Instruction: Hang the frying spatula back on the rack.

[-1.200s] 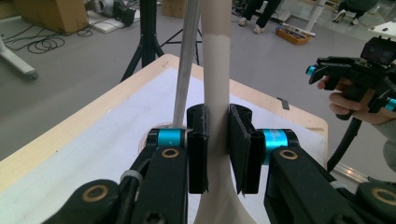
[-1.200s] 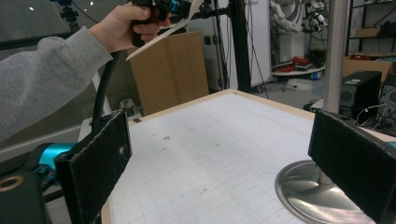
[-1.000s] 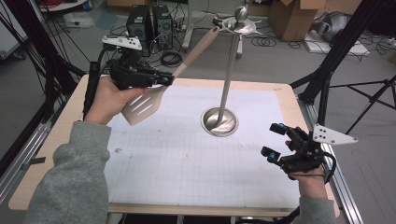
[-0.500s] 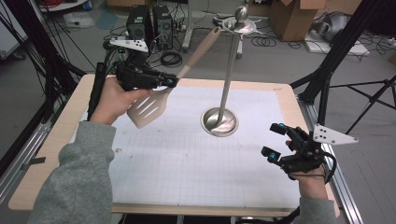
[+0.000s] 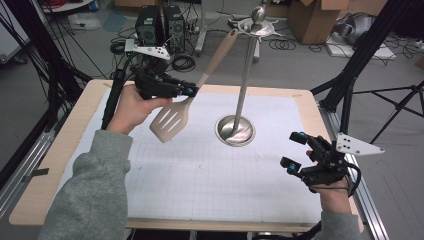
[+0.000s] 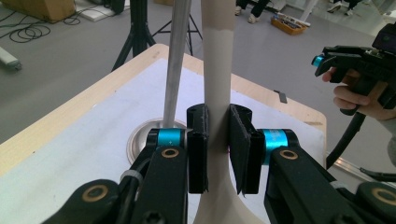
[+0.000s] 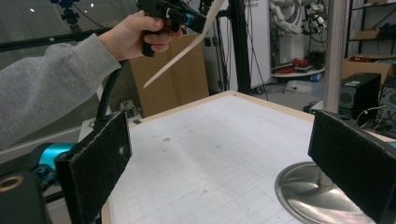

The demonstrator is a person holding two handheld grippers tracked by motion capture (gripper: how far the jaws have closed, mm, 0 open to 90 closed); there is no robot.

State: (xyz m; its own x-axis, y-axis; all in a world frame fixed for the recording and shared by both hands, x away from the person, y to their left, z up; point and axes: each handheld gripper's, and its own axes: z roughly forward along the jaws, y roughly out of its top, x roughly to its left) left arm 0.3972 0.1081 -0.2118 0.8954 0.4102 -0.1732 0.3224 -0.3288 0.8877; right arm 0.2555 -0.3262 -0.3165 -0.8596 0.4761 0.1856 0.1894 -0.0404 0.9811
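A beige slotted spatula (image 5: 170, 122) hangs tilted above the table's left half, blade low and handle rising toward the hooked top of a metal stand (image 5: 243, 85). My left gripper (image 5: 192, 91) is shut on the spatula's neck. In the left gripper view both pads press the spatula handle (image 6: 217, 84) inside my left gripper (image 6: 217, 140), with the stand's pole (image 6: 176, 60) just behind. My right gripper (image 5: 294, 150) rests open and holds nothing near the table's right front corner. In the right gripper view my right gripper (image 7: 224, 172) frames the stand's base (image 7: 303, 191), with the spatula (image 7: 187, 46) held high at the left.
A white gridded mat (image 5: 210, 175) covers the wooden table (image 5: 75, 145). The stand's round base (image 5: 235, 131) sits at the mat's middle back. Black frame posts (image 5: 350, 75) flank the table. Cardboard boxes (image 5: 310, 20), cables and equipment lie on the floor beyond.
My left hand has carried the spatula a little to the right, toward the stand. The right hand and its gripper have stayed put.
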